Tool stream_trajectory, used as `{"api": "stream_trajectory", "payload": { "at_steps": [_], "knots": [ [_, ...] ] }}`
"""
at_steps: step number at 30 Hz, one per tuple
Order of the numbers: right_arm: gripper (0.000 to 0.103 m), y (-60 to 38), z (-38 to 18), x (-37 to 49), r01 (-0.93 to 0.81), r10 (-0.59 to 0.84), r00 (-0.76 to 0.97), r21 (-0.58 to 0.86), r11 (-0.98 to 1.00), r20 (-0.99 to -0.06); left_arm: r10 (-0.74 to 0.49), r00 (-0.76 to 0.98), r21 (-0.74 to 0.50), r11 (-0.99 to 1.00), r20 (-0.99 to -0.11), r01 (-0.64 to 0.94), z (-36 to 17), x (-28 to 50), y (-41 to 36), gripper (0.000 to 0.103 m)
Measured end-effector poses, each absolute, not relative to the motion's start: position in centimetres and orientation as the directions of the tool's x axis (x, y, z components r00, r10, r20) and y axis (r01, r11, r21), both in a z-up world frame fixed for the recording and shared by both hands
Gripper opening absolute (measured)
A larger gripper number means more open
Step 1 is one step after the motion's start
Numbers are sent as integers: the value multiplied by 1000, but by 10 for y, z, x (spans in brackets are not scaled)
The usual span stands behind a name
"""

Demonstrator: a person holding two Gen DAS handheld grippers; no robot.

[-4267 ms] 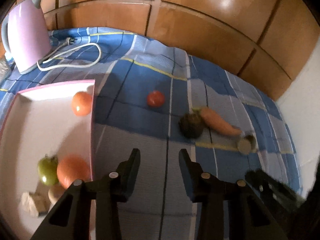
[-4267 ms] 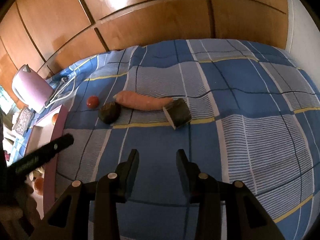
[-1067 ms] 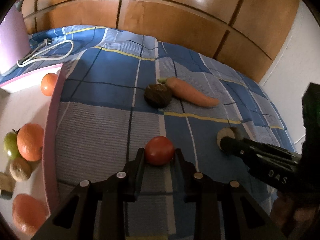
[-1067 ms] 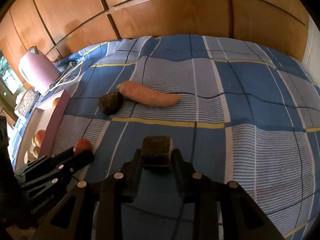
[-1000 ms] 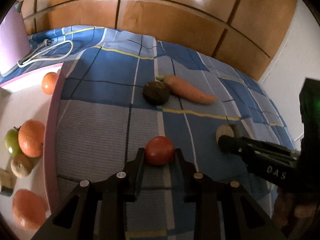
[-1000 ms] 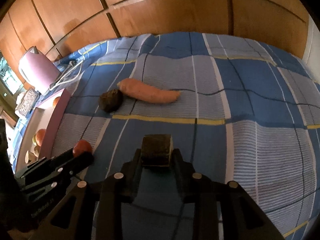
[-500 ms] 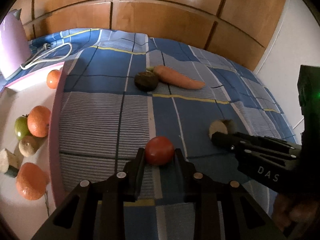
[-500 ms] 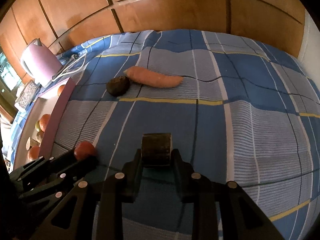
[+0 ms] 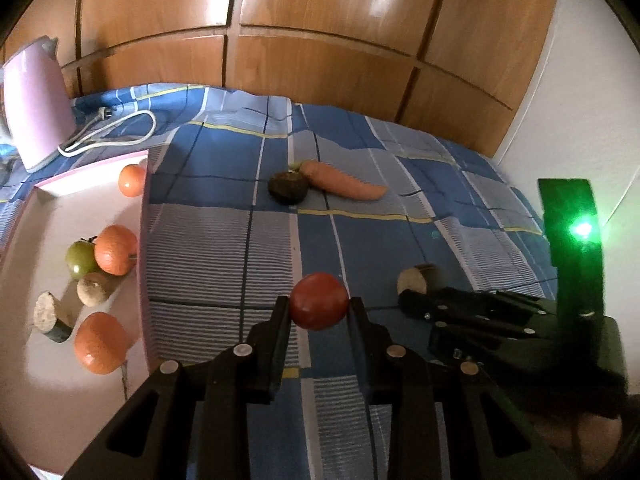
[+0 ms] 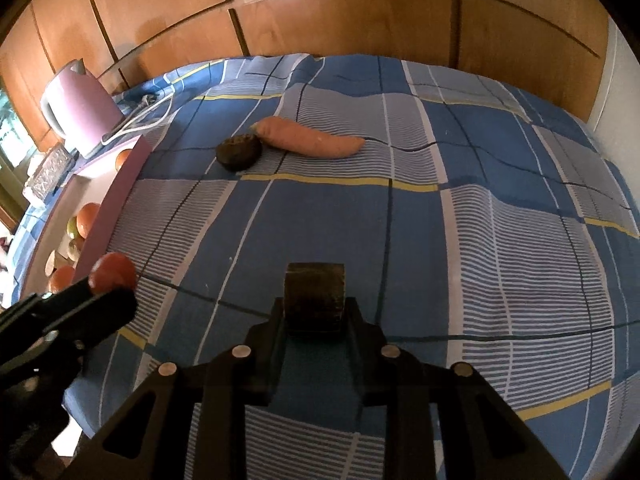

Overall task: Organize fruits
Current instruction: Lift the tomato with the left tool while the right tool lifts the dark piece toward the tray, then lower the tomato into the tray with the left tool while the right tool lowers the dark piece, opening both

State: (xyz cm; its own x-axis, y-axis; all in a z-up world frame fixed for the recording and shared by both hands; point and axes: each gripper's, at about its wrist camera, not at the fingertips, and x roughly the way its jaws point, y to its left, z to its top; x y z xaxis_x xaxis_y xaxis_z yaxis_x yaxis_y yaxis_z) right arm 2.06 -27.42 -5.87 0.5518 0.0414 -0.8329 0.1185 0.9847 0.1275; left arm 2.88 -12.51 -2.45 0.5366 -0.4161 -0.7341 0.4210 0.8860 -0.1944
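Observation:
My left gripper (image 9: 319, 304) is shut on a red tomato (image 9: 319, 301) and holds it above the blue checked cloth, right of the pink tray (image 9: 142, 216). The tomato also shows in the right wrist view (image 10: 113, 272). My right gripper (image 10: 314, 302) is shut on a dark cucumber chunk (image 10: 315, 299); its pale cut end shows in the left wrist view (image 9: 414, 280). The tray holds several oranges (image 9: 115, 250), a green apple (image 9: 80, 258) and a cucumber piece (image 9: 50, 317). A carrot (image 9: 344, 186) and a dark round fruit (image 9: 288, 188) lie on the cloth farther back.
A pink kettle (image 9: 34, 104) with a white cord (image 9: 116, 136) stands at the back left. Wooden wardrobe doors (image 9: 320, 40) close off the back. A white wall (image 9: 588, 120) is at the right.
Both grippers closed on their items a few seconds back, the left on the tomato, the right on the cucumber chunk. Over the last second both have lifted and drawn back from the carrot.

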Motion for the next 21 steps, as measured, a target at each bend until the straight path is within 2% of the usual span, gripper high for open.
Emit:
{"api": "stream_trajectory", "payload": {
  "at_steps": [21],
  "knots": [
    [26,-262,-58,15,108,25,561,103,989,-827,-395,585,-210,909,-709,359,-15,23,-92,29]
  ]
}}
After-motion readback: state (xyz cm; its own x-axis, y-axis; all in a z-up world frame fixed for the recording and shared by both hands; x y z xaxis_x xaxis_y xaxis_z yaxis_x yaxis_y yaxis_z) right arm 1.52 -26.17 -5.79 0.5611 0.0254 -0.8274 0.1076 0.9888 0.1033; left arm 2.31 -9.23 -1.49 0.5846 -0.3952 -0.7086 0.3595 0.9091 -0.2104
